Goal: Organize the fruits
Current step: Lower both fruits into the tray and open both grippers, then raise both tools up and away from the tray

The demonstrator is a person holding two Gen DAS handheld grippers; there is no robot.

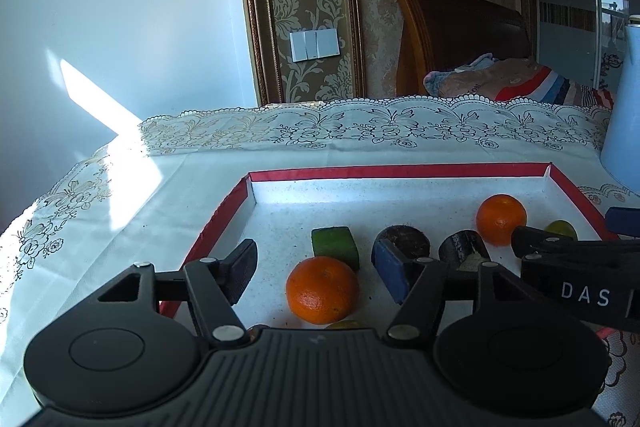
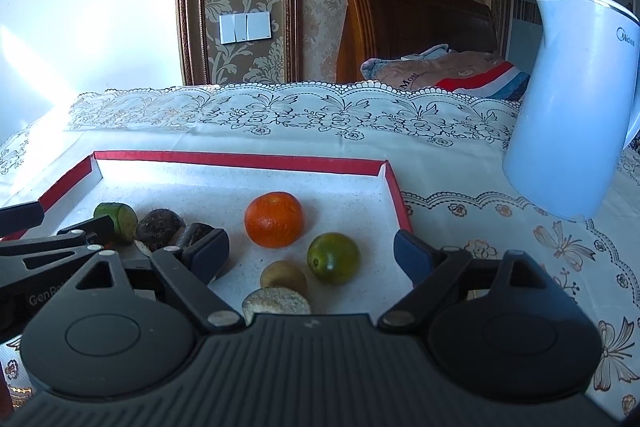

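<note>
A red-rimmed white tray holds the fruit. My left gripper is open, and an orange lies loose between its pads with a gap on each side. Behind that orange are a green cut piece, two dark fruits and a second orange. My right gripper stands open over the tray's near right part. A green citrus, a kiwi and a beige cut piece lie between its fingers, untouched. The second orange sits just beyond.
A pale blue kettle stands on the lace tablecloth to the right of the tray. The two grippers are side by side and close together. A bed and a wall lie past the table's far edge.
</note>
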